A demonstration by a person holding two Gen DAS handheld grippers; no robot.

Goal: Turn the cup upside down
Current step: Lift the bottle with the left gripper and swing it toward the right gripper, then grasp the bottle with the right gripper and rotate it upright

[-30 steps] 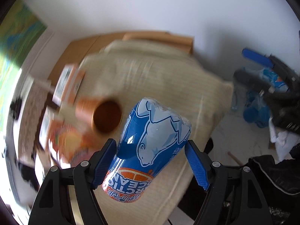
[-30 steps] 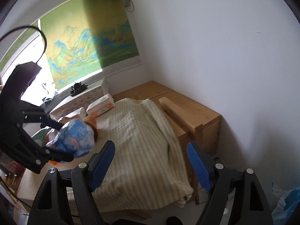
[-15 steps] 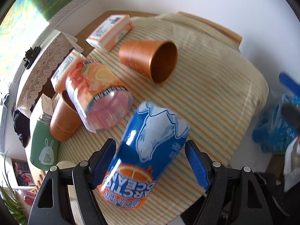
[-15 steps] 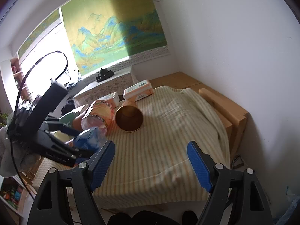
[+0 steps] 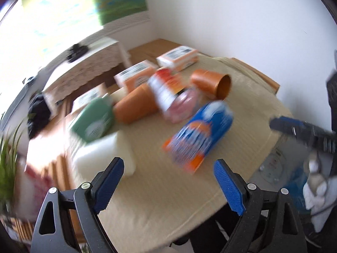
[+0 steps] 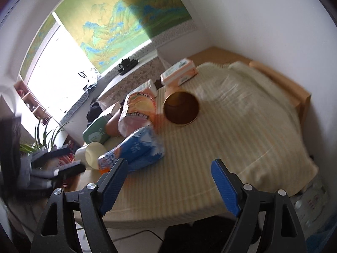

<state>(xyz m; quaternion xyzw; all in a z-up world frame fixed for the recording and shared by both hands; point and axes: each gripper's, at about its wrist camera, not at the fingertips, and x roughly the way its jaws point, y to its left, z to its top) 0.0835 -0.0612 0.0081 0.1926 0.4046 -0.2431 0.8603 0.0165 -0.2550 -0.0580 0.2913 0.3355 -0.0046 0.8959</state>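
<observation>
The left gripper [image 5: 168, 184] has its blue pads spread wide with nothing between them; it hangs above the near edge of the worktop [image 5: 160, 194], which is covered by a pale striped cloth [image 6: 242, 126]. The right gripper [image 6: 168, 184] is likewise wide apart and empty, also over the near edge.

The blue cup [image 5: 200, 135] lies on its side on the cloth, near the middle of the worktop and apart from both grippers. In the left view it is blurred; its orange-banded end points toward the near edge. In the right view the same cup [image 6: 134, 151] lies toward the left side, with a white cup [image 6: 91, 152] just beside it.

Behind it, an orange cup [image 5: 212, 84] lies on its side with its open mouth facing the near right; the right view looks straight into that mouth [image 6: 181, 110]. A clear printed cup [image 5: 174, 99] lies between the orange cup and a second orange cup [image 5: 134, 107], which stands mouth down. A green holder [image 5: 94, 120] lies to the left of these, and a white block [image 5: 105, 158] sits at the left edge. Three tissue packs line the far edge, the farthest [image 5: 179, 58] near the far corner.

A landscape hanging [image 6: 134, 21] covers the wall behind, and a plant [image 6: 44, 135] stands off the left edge.
</observation>
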